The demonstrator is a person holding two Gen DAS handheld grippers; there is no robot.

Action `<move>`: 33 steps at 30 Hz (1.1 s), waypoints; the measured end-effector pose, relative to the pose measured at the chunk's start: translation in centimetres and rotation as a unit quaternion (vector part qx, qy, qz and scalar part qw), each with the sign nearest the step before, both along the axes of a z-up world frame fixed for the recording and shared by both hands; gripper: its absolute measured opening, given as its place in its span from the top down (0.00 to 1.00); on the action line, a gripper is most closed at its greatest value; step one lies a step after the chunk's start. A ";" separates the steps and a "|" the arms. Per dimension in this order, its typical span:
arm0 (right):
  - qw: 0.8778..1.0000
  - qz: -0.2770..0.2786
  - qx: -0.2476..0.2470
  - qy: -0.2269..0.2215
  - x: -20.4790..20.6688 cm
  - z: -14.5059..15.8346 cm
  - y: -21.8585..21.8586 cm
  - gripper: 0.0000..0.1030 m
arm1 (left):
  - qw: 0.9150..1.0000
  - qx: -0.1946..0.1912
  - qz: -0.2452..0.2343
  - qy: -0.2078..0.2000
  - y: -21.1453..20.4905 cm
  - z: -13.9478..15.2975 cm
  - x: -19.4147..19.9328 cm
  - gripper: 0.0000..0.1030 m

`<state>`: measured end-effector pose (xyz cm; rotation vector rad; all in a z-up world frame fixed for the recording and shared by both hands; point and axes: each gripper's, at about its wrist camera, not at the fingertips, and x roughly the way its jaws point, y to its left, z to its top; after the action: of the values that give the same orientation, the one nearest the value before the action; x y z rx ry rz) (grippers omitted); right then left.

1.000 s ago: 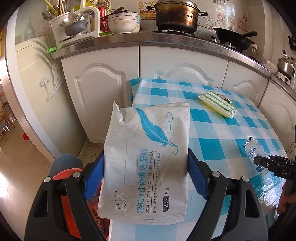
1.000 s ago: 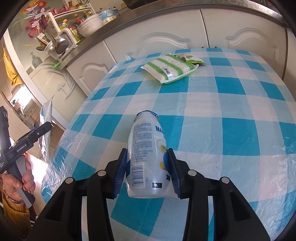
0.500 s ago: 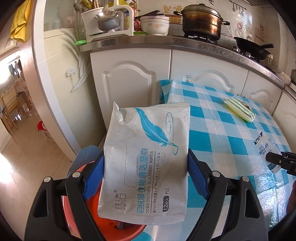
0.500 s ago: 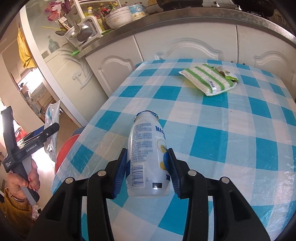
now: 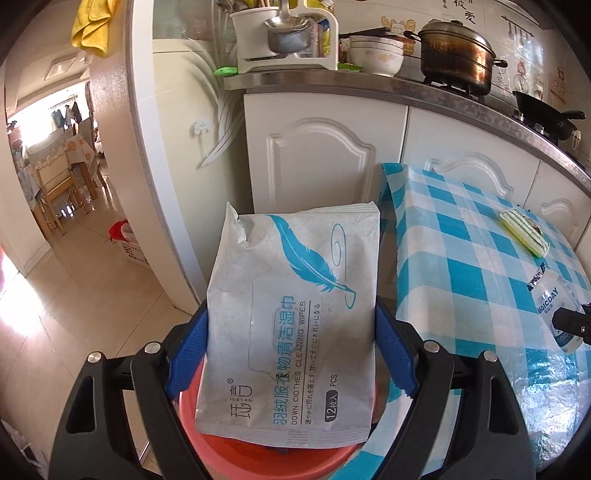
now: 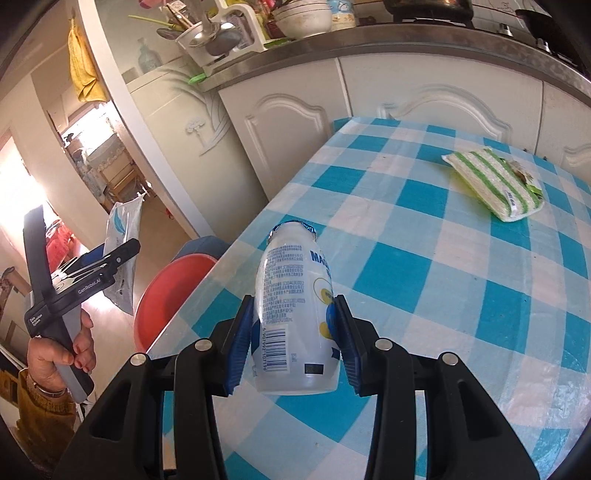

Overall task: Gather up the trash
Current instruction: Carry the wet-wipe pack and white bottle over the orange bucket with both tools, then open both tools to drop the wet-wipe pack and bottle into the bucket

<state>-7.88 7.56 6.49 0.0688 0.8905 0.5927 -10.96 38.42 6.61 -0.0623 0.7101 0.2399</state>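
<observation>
My left gripper is shut on a white wipes packet with a blue feather print, held over a red bin on the floor beside the table. A white plastic drink bottle sits between the blue pads of my right gripper, which is shut on it above the checked tablecloth near the table's left edge. The right wrist view also shows the left gripper with the packet above the red bin. A green-striped wrapper lies on the far side of the table.
White kitchen cabinets stand behind the table, their counter crowded with a utensil rack, bowls and a pot. A doorway at the left opens onto a tiled floor with a red-rimmed basket.
Both grippers have swung left with their loads. The wipes packet went from over the table corner to over the red bin. The bottle has come closer to the table's left edge.
</observation>
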 end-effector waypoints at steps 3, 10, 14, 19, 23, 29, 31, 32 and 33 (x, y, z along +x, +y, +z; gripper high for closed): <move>1.000 0.025 -0.001 -0.001 0.0 0.4 2.3 0.57 | 1.000 -0.001 0.015 0.000 1.3 -0.1 -0.5 0.20; 0.997 0.080 0.008 0.002 -0.1 1.2 7.6 0.57 | 0.999 -0.001 0.042 0.000 4.0 -0.3 -1.4 0.20; 0.994 0.108 0.011 0.007 0.0 1.4 10.5 0.57 | 0.999 0.002 0.055 0.001 5.2 -0.4 -1.7 0.20; 0.990 0.137 0.013 0.016 0.2 1.2 13.9 0.57 | 0.998 -0.003 0.066 0.006 6.4 -1.0 -2.1 0.20; 0.988 0.151 0.013 0.027 0.8 0.6 16.0 0.57 | 0.997 -0.009 0.072 0.012 7.2 -1.7 -2.5 0.20; 0.986 0.160 0.013 0.050 2.0 -0.6 18.3 0.57 | 0.997 -0.021 0.076 0.024 7.9 -3.1 -2.6 0.20; 0.985 0.163 0.013 0.056 2.2 -0.9 18.8 0.57 | 0.996 -0.026 0.077 0.028 8.0 -3.6 -2.5 0.20; 0.985 0.163 0.012 0.058 2.2 -1.1 19.1 0.57 | 0.996 -0.028 0.076 0.031 8.0 -3.8 -2.4 0.20; 0.985 0.164 0.011 0.060 2.2 -1.2 19.3 0.57 | 0.996 -0.027 0.075 0.033 8.0 -4.1 -2.4 0.20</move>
<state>-5.64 26.83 5.27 -0.0242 1.0208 0.9124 -13.32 46.37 2.55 -0.1613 0.7780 0.3680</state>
